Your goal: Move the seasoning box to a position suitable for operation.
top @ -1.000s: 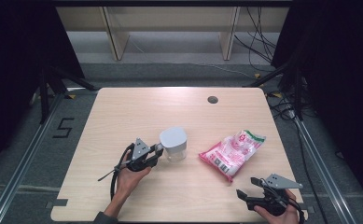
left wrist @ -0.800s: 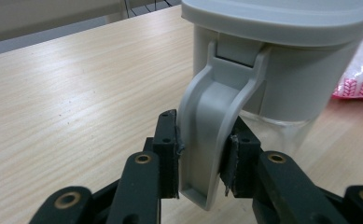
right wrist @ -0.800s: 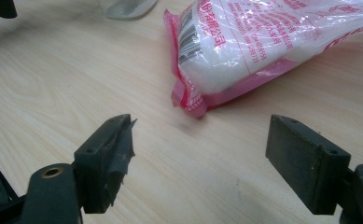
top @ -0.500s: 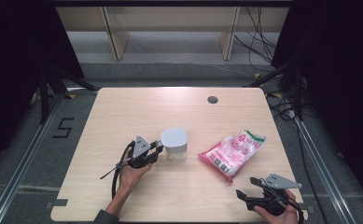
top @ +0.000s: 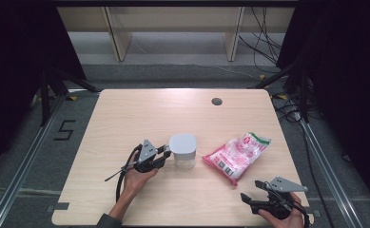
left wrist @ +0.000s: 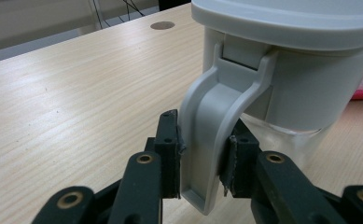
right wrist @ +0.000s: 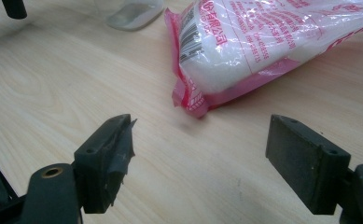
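A: Jug (top: 183,151) first. Where is it?

B: Mid-table, a bit near of centre, upright, grey lid on, clear body. Its handle (left wrist: 206,140) points left, toward the left gripper (top: 164,153).

A: Claw state?

B: Left gripper view: both pads flank the handle. The left pad (left wrist: 171,154) touches it and the other is pressed in on the far side. Jaws stand narrow, closed down on the handle. So gripped, I'd say.

A: Anything changed?

B: Compared with a second ago in the high view, very little. The jug sits on the same spot. The left hand (top: 137,176) has barely shifted. Jaws look about as narrow as before, maybe a hair tighter; too small to call.

A: What does it mean for the job?

B: My read: the grasp is settled and the lift hasn't started. The jug base is still flat on the table (top: 125,114). Next is probably lifting or tilting by the handle.

A: Risk?

B: Pads sit low on the handle, near its open bottom end. The jug could swing or slip if lifted fast.

A: Right side?

B: The right gripper (top: 253,198) rests at the near right corner, same place as before. Jaws are wide apart with nothing between them, right gripper view confirms. The pink bag (top: 237,155) lies just right of the jug, not touching it, well short of those jaws.

A: Else?

B: A small round hole (top: 216,101) at the far edge of the table.
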The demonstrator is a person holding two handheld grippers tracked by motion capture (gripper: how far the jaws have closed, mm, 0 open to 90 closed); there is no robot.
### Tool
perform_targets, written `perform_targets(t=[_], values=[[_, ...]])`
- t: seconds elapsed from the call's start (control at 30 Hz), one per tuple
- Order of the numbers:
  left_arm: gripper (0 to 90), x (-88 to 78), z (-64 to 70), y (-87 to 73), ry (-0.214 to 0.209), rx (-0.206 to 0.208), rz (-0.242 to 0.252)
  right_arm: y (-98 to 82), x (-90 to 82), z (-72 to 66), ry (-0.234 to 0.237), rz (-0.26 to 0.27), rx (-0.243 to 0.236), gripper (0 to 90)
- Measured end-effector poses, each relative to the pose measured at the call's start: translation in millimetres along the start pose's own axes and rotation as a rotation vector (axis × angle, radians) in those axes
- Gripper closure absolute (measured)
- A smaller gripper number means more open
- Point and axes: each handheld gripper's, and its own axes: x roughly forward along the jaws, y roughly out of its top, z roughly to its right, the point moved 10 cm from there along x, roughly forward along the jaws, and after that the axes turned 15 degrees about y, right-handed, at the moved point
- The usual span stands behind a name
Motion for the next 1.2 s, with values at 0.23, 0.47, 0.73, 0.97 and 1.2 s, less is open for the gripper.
perform_targets(t=[0.23,0.47,0.73,0.97,1.2], values=[[70.8,3.7,0.6,1.3,-0.003,-0.004,-0.001,0.0,0.2,-0.3,0.003,0.000,0.000,23.8],[69.7,5.5,1.7,-0.4,-0.012,0.001,-0.028,-0.5,-0.3,-0.8,0.004,0.017,0.033,23.8],[45.9,-4.8,1.2,-1.3,-0.029,-0.025,-0.055,-0.3,-0.3,-2.1,0.014,0.020,0.030,23.8],[34.4,-18.2,-7.5,0.6,-0.036,-0.053,-0.072,-0.9,0.2,-1.6,0.003,0.013,0.031,23.8],[35.8,-31.6,-12.6,6.4,-0.036,-0.058,-0.072,-1.7,-0.8,-2.9,0.008,0.011,0.032,23.7]])
